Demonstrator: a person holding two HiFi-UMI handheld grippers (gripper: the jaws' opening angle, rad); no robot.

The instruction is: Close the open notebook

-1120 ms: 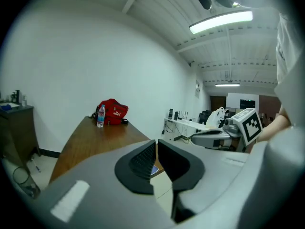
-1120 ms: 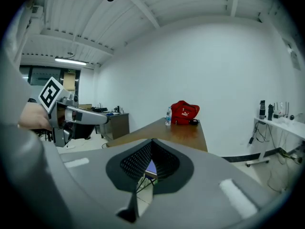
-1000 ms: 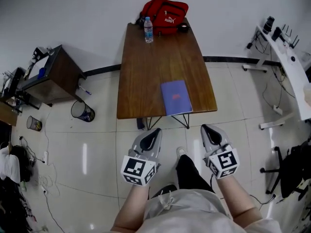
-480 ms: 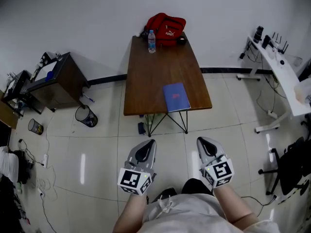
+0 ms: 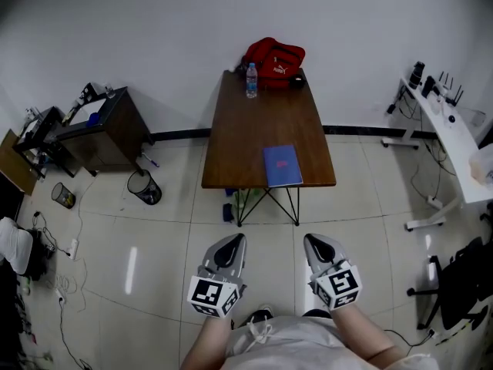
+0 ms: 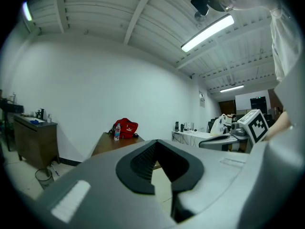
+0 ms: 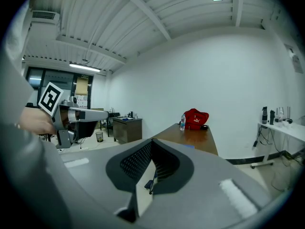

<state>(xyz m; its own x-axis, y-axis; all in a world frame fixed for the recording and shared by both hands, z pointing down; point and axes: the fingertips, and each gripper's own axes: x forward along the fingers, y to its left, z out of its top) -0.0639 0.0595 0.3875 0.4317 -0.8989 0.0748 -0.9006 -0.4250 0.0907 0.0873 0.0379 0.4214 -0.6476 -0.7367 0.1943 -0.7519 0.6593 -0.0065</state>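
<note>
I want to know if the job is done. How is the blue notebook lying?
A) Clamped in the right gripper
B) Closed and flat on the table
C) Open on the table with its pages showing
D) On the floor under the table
B: the blue notebook lies flat on the wooden table near its near right corner, with only its cover showing and no pages.

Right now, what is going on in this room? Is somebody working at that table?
A person stands apart from the wooden table, holding the left gripper and the right gripper out over the floor. Both are shut and empty, and neither touches anything. The blue notebook lies closed at the table's near edge, toward the right. A red bag and a water bottle stand at the far end. The closing appears done.
</note>
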